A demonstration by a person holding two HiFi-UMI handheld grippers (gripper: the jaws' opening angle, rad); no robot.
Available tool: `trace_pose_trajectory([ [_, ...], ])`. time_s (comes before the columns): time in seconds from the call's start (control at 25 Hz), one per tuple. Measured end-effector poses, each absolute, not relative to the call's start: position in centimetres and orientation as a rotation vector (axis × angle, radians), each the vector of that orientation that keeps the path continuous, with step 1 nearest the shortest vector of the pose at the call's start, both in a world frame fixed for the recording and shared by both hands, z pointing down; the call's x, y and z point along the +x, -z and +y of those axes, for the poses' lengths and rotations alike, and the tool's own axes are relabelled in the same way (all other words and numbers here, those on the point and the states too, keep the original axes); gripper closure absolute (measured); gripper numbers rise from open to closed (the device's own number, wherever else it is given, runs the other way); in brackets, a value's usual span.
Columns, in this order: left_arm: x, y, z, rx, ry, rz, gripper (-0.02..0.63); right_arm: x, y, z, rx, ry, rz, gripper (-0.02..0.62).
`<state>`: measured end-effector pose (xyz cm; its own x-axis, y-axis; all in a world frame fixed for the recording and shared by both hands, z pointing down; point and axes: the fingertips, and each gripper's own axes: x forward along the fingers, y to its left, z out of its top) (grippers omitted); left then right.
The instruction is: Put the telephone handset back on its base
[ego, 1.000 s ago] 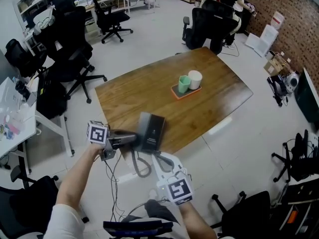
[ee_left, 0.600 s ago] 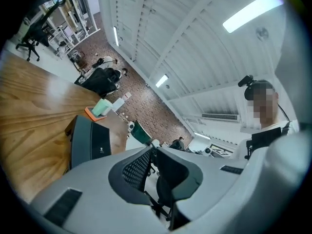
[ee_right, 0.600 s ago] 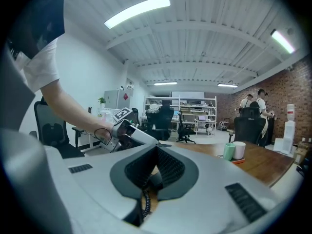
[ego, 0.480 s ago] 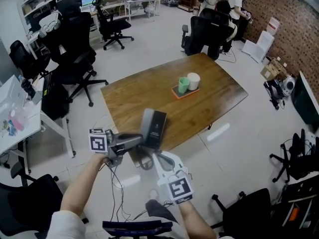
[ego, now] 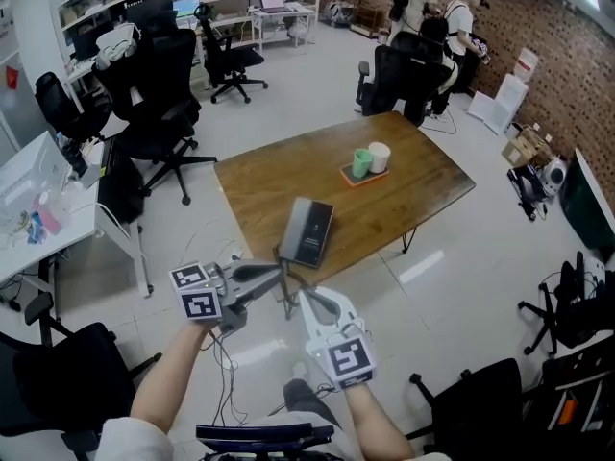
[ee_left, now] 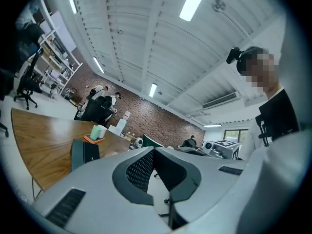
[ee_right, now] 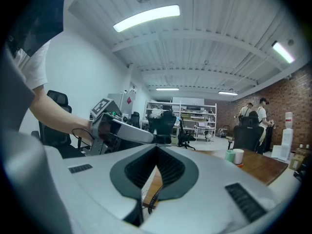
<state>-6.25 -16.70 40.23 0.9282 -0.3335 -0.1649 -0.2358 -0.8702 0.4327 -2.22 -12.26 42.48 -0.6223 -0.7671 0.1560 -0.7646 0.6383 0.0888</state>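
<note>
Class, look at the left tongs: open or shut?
Shut. In the left gripper view the left tongs have just closed tip to tip, nothing between.

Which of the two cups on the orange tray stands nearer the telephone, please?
The green cup, on the telephone side of the tray; the white cup stands just beyond it.

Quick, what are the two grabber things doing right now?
Left gripper: just closed, shut, nothing between its jaws.
Right gripper: shut; a coiled cord shows in the gap below its tips, whether pinched cannot be told.
</note>
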Motion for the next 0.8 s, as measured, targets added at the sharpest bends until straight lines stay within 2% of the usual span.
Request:
trace_pose_trajectory([
  [0.8, -7.7, -36.5, 3.3, 2.919, 0.237, -0.965, 0.603, -5.3, -39.1, 4.6, 1.295, 0.101, -2.732, 0.592],
])
